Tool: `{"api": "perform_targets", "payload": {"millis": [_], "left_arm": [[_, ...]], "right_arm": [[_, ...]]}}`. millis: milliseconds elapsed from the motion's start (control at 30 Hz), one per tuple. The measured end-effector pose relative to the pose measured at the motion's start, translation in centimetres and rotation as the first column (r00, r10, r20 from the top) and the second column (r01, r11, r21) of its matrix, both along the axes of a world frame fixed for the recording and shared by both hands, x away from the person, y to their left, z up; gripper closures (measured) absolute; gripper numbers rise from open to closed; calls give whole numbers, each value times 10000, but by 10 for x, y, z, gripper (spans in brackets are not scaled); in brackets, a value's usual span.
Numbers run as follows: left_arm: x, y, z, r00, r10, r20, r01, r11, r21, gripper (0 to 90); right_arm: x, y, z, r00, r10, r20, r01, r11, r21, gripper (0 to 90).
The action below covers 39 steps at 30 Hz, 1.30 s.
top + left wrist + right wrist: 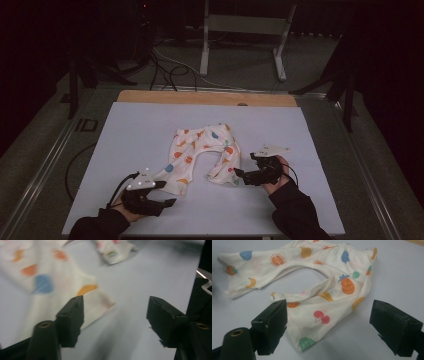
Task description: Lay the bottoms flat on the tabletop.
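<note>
A small pair of cream trousers (205, 150) printed with coloured fruit lies flat in the middle of the white table cover (140, 125), waist away from me and legs spread toward me. My left gripper (167, 194) is open just in front of the left leg's hem. In the left gripper view that hem (95, 302) lies beside the left jaw, and bare cover shows between the gripper's (115, 302) jaws. My right gripper (245, 167) is open at the right leg's end. The right gripper view has the trousers' hem (312, 332) low between the open gripper's (329, 305) jaws, untouched.
A strip of wooden tabletop (205, 97) shows beyond the cover's far edge. Behind the table, cables (165, 70) trail on the floor next to a white metal stand (245, 30). Dark posts stand at both sides. White cover surrounds the trousers on all sides.
</note>
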<state>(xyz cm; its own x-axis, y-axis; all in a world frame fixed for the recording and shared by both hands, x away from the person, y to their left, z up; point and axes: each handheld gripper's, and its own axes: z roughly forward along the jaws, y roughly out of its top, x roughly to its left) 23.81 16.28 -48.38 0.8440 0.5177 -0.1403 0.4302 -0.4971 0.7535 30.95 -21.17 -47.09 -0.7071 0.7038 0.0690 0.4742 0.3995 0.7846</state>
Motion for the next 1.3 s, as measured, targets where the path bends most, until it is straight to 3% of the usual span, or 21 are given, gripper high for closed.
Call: {"api": "perform_targets", "payload": {"millis": [67, 100, 167, 300, 333, 400, 500, 700, 800, 1067, 1200, 1267, 1300], "left_arm": [[3, -12, -6, 9998, -141, 101, 137, 9990, 435, 397], [8, -18, -12, 10000, -94, -26, 95, 9978, 661, 450], [13, -24, -19, 9999, -7, -124, 19, 9949, 1009, 470], [18, -32, -28, 9999, 46, -165, -22, 9894, 1450, 555], [18, -35, -30, 9999, 87, -94, -71, 9875, 1572, 689], [19, -39, -29, 9994, 268, 210, -302, 9826, 1833, 861], [19, -45, -24, 10000, 59, -73, -47, 9888, 1491, 887], [14, -53, -17, 9994, -341, -77, 348, 9931, 1124, 886], [13, -64, -18, 9975, -631, -321, 655, 9946, 804, 881], [13, -78, -26, 9931, -1003, -612, 1051, 9911, 816, 867], [10, -83, -28, 9822, -1647, -904, 1715, 9824, 738, 742], [7, -82, -21, 9814, -1830, -579, 1870, 9795, 744, 578], [6, -79, -16, 9828, -1770, -528, 1801, 9819, 592, 499]], "right_arm": [[0, 0, 0, 10000, 20, 7, -20, 10000, 32, 147], [-1, 1, 1, 10000, 33, 3, -33, 10000, 51, 147], [-1, 0, 2, 10000, 17, 41, -17, 10000, 26, 147], [0, -1, 1, 10000, 31, 43, -31, 10000, 72, 147], [0, -1, 1, 10000, -11, 30, 10, 10000, 87, 147], [0, -1, 1, 10000, -33, 0, 33, 9999, 124, 147], [-1, -1, 2, 10000, -39, 43, 38, 9999, 122, 147], [-1, -2, 3, 9999, -61, 100, 59, 9998, 172, 147], [-1, -1, 2, 10000, -42, 74, 41, 9999, 148, 147], [0, -3, 1, 10000, 40, 57, -41, 9999, 151, 147], [-1, -2, 1, 10000, 20, 36, -21, 9999, 151, 147], [-1, -2, 2, 10000, 0, 16, 0, 9998, 175, 147], [-1, -2, 2, 10000, 2, 37, -3, 9998, 184, 147]]}}
